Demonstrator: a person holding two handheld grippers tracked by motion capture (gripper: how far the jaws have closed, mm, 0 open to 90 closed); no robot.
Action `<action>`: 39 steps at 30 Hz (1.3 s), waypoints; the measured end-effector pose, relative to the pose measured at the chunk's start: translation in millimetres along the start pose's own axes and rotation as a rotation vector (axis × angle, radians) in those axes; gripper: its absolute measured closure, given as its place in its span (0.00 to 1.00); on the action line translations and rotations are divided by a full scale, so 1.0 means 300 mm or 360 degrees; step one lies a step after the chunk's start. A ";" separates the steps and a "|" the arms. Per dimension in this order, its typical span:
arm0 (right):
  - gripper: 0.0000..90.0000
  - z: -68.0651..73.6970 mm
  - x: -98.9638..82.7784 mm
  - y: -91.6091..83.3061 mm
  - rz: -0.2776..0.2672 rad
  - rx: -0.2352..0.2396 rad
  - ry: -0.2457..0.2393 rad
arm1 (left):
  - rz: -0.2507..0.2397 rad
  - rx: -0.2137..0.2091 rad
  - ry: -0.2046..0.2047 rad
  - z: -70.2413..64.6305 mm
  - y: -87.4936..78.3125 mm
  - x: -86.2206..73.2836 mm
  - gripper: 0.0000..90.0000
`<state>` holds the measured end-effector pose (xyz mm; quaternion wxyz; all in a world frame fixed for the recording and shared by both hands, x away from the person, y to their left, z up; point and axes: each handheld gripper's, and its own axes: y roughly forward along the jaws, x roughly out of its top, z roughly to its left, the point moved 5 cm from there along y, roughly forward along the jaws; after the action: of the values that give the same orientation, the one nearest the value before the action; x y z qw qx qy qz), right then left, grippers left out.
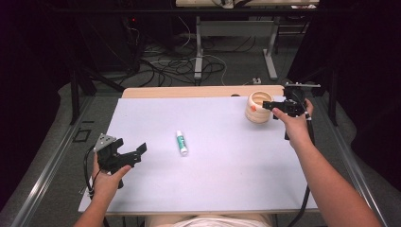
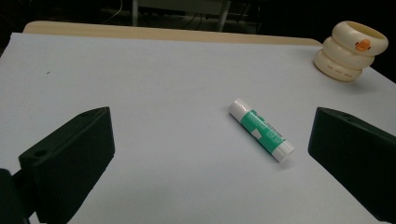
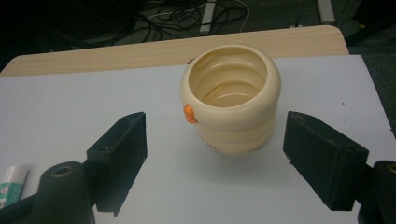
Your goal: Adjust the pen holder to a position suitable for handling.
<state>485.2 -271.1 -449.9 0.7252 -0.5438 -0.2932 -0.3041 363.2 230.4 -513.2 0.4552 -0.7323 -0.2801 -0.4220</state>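
A cream ribbed cup (image 1: 257, 108) with an orange duck bill on its side stands upright at the far right of the white table top (image 1: 227, 175). My right gripper (image 1: 276, 106) hovers just right of it, open. In the right gripper view the cup (image 3: 231, 102) sits ahead between the two spread jaws of that gripper (image 3: 215, 123), and neither pad touches it. A green-and-white glue stick (image 1: 181, 143) lies flat mid-table. My left gripper (image 1: 131, 147) is open near the front left, with the glue stick (image 2: 261, 130) lying ahead of it (image 2: 211, 119).
The table's bare wooden back edge (image 1: 189, 91) runs behind the white top. Beyond it are desk legs and loose cables on the floor (image 1: 179, 64). A metal rail (image 1: 47, 170) runs along the left side. The cup (image 2: 350, 51) appears far right in the left gripper view.
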 end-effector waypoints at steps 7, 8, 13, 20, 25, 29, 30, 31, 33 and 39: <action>0.19 0.005 0.024 0.042 0.0018 -0.0007 0.0026 | 0.0007 -0.0001 0.0005 0.000 0.001 -0.001 0.01; 0.19 0.005 0.024 0.042 0.0018 -0.0007 0.0026 | 0.0007 0.0001 0.0005 0.000 0.001 -0.001 0.01; 0.20 -0.005 0.039 0.083 0.0008 -0.0030 0.0075 | 0.0010 0.0004 0.0006 0.001 0.003 -0.003 0.01; 0.17 -0.027 0.046 0.119 -0.0011 -0.0063 0.0123 | 0.0015 0.0002 0.0006 0.001 0.005 -0.004 0.01; 0.16 -0.050 0.052 0.148 -0.0013 -0.0079 0.0158 | 0.0015 0.0000 0.0008 0.001 0.006 -0.005 0.01; 0.17 -0.077 0.050 0.172 0.0010 -0.0069 0.0211 | 0.0023 0.0000 0.0007 0.001 0.006 -0.007 0.02; 0.17 -0.077 0.050 0.172 0.0010 -0.0069 0.0211 | 0.0023 0.0000 0.0008 0.000 0.006 -0.007 0.02; 0.17 -0.080 0.051 0.178 0.0003 -0.0067 0.0221 | 0.0022 0.0000 0.0008 0.000 0.007 -0.007 0.02; 0.18 -0.088 0.052 0.189 0.0014 -0.0066 0.0258 | 0.0025 0.0001 0.0009 0.000 0.008 -0.008 0.02; 0.25 -0.108 0.055 0.211 0.0004 -0.0087 0.0310 | 0.0026 0.0004 0.0006 -0.002 0.006 -0.009 0.02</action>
<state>547.1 -290.1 -483.8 0.7354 -0.5316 -0.2124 -0.3625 363.0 229.0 -516.1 0.4599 -0.7333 -0.2739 -0.4192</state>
